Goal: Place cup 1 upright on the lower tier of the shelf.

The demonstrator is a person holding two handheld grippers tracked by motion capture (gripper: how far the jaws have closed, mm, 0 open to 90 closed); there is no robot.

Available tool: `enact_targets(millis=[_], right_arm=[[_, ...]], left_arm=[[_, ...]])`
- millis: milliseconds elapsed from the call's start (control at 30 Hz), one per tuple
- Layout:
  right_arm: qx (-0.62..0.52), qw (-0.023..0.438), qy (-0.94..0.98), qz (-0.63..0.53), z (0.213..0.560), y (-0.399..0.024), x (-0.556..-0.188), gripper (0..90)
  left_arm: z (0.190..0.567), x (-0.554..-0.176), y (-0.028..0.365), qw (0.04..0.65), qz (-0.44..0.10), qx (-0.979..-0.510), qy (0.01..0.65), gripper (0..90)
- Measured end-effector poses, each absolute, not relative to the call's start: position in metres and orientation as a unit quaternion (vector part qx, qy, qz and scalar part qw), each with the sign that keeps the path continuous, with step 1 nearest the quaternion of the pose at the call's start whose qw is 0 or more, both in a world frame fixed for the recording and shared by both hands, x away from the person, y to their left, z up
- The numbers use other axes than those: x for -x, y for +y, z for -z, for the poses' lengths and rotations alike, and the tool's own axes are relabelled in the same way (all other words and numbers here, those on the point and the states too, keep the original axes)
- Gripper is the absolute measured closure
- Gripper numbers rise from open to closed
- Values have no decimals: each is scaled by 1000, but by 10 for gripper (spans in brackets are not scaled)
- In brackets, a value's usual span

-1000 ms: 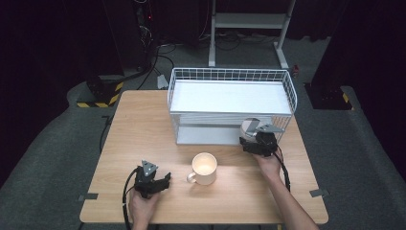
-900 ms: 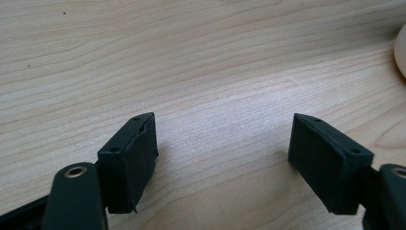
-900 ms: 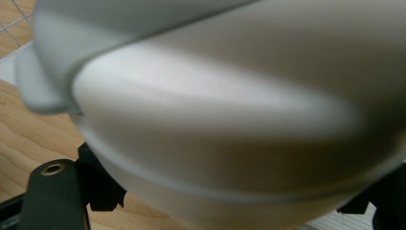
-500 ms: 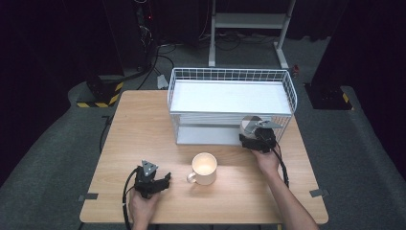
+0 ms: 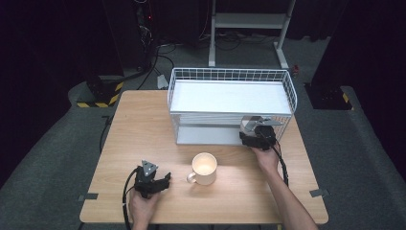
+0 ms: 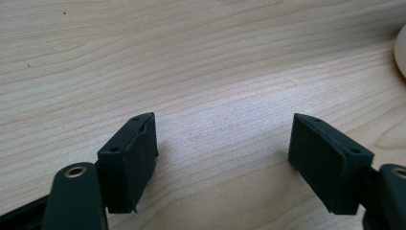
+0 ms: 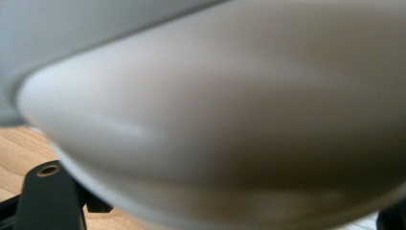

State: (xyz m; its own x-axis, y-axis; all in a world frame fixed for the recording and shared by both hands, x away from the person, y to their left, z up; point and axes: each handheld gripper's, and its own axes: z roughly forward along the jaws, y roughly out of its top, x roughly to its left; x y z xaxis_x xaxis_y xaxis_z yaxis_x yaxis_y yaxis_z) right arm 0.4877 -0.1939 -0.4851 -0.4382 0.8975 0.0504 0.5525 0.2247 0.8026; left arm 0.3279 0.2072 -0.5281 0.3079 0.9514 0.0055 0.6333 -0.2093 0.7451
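We have the right claw [image 5: 253,136] at the front right of the white wire rack [image 5: 230,76], at the mouth of its lower shelf. In the right gripper view a pale, rounded dish [image 7: 230,120] sits very close to the lens, blurred, with its curved rim running across the frame just above the jaw bases. The right claw's jaws have just been opening. The pads are hidden behind the dish, so we cannot tell whether they press on it or stand released. The high view does not resolve the dish itself; the right hand [image 5: 265,157] and the grey plate on the gripper cover that spot.

Our left claw [image 5: 160,181] rests low near the front left of the tabletop [image 5: 139,124], jaws apart and released, nothing between them. The left gripper view shows bare wood grain in the gap and beyond. At that view's right edge we see a sliver of the cream mug [image 5: 203,167].

In the high view the mug stands upright mid-front, handle toward the left claw, near it but not touching. It stands well apart from the rack and from the right hand.

Open room: a wide free strip of tabletop left of the rack, and free wood along the front edge to the right of the mug. The rack's right side runs close to the tabletop's right edge.
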Motion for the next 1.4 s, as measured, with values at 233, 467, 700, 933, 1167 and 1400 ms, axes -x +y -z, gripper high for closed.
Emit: enact_targets(millis=[233, 467, 700, 933, 1167, 1400], right_arm=[[-489, 210, 750, -393, 487, -195, -486, 136], [-492, 209, 756, -379, 492, -197, -480, 148], [-492, 209, 757, -375, 498, -200, -471, 204], [-500, 214, 752, -372, 499, -198, -470, 207], [-504, 213, 751, -369, 500, -198, -472, 213], [-499, 221, 752, -369, 500, -200, -476, 325]], left_arm=[[528, -328, 207, 329, -242, -739, 536, 254], [528, -328, 207, 329, -242, -739, 536, 254], [528, -328, 207, 329, -243, -739, 535, 254], [528, -328, 207, 329, -243, -739, 535, 253], [528, -328, 207, 328, -243, -739, 535, 254], [528, -328, 207, 328, -243, -739, 535, 254]])
